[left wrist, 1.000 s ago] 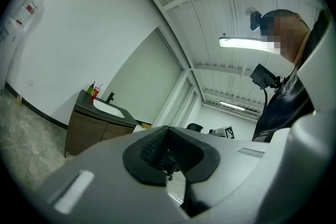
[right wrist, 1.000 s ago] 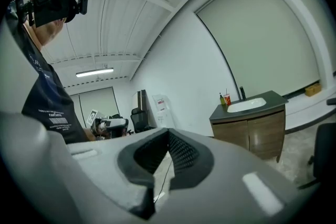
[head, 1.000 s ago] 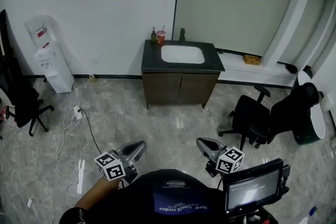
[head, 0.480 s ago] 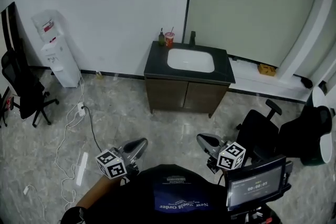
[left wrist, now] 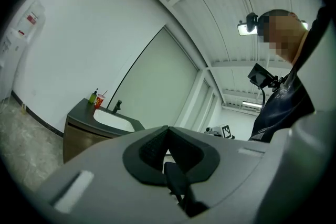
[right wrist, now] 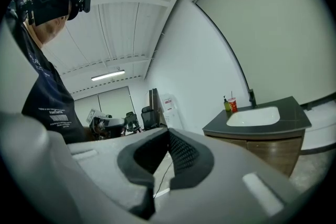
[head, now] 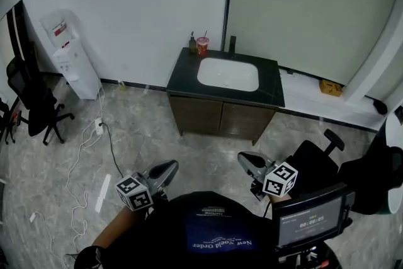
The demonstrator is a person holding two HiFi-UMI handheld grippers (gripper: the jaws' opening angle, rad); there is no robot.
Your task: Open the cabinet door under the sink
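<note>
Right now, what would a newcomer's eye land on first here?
The sink cabinet stands mid-frame against the far wall, dark-topped with a white basin, both doors closed. In the foreground the left tool and right tool point toward it, both shut and empty, well short of the doors. A white water dispenser stands against the wall at left.

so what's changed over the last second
The person has walked closer to the sink cabinet, which now looks larger and sits lower in the head view. Nothing was taken hold of or let go. The left gripper and right gripper stay shut and empty out in front, well short of the cabinet. Its doors are still closed.
</note>
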